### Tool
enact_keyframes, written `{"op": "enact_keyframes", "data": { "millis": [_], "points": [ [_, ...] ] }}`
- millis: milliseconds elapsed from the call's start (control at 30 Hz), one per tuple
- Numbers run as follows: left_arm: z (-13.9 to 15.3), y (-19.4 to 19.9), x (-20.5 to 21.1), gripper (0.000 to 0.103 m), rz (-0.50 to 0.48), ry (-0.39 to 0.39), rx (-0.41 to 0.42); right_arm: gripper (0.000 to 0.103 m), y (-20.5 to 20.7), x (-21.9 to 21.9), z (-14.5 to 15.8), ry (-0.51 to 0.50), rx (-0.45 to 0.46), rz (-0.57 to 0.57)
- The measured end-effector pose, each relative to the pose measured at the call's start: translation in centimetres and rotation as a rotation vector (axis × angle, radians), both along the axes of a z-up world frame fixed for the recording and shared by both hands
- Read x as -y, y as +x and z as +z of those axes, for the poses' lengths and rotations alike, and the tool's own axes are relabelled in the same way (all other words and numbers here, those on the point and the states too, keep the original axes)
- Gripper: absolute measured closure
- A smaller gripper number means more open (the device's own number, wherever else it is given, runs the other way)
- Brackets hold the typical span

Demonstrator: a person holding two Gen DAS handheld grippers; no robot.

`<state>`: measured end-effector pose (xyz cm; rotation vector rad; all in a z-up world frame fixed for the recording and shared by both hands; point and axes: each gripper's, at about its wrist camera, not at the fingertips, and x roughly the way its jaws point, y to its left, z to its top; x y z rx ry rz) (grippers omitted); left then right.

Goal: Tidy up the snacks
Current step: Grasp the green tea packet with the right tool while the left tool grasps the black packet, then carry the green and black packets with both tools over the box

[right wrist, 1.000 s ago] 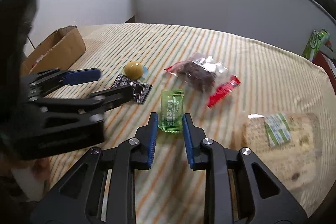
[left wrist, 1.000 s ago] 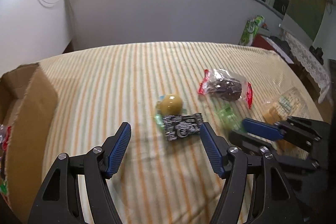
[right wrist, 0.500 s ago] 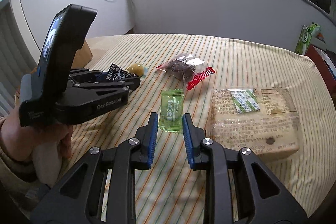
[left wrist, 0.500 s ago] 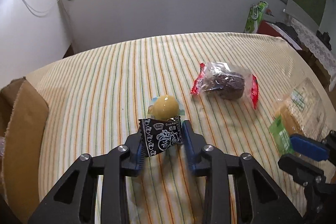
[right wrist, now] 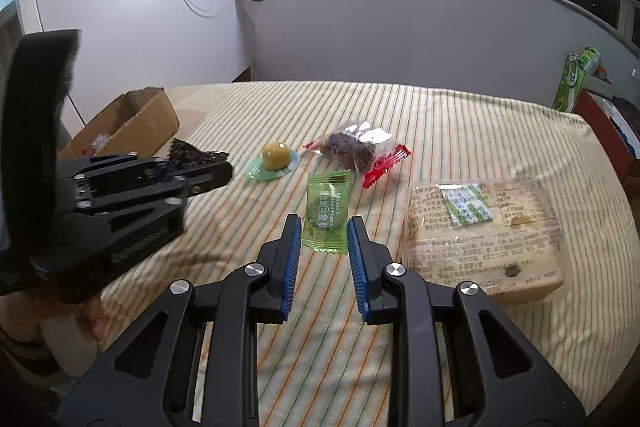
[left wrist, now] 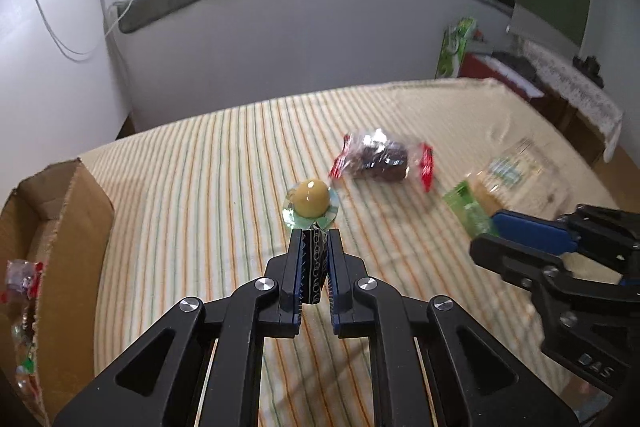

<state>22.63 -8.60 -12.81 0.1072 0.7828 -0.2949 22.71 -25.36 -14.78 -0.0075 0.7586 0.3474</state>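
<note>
Left gripper (left wrist: 314,239): jaws have just been closing and are now clamped on the black patterned sachet (left wrist: 313,267), which stands on edge between the blue pads, lifted off the cloth. In the right wrist view the same sachet pokes out of the left gripper's tip, off the cloth and near the box.

Right gripper (right wrist: 323,227): pads pinch the near end of the green candy packet (right wrist: 326,217), which sticks out forward past the fingertips. The left wrist view shows this packet held clear of the cloth, tilted, at the tip of the right gripper.

Loose on the striped tablecloth (right wrist: 460,131):
- yellow round sweet (left wrist: 312,203) in a clear wrapper, just beyond the left gripper's tips, apart from them.
- dark snack in a clear bag with red ends (right wrist: 356,151), beyond the green packet and right of the yellow sweet.
- large clear-wrapped cake block (right wrist: 484,235) with a green-and-white label, just right of the right gripper, flat on the cloth.

Container: open cardboard box (left wrist: 52,227) at the left edge of the table. Inside, a few small wrapped items show with red, clear and green bits; too little is visible to name them. From the right wrist view only a scrap of wrapper shows over its wall.

A hand and sleeve show dimly below the left gripper's body.
</note>
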Motion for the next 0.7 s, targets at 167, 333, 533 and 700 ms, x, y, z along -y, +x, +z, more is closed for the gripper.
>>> {"op": "enact_keyframes", "data": {
  "millis": [167, 333, 533, 700],
  "points": [
    [1.9, -1.3, -2.4, 0.094, 0.002, -0.076, 0.034, 0.078, -0.6, -0.1, 0.6, 0.007, 0.017, -0.012],
    [2.3, -1.9, -2.9, 0.094, 0.014, -0.067, 0.041, 0.078, -1.0, -0.3, 0.7, 0.012, 0.023, -0.007],
    [0.0, 0.3, -0.8, 0.096, -0.024, -0.009, 0.001, 0.078, -1.8, 0.6, 0.7, 0.025, 0.026, -0.021],
    [1.3, -0.9, -0.9, 0.096, -0.028, -0.004, 0.058, 0.078, -2.0, 1.2, 0.6, 0.047, 0.032, -0.019]
  ]
}}
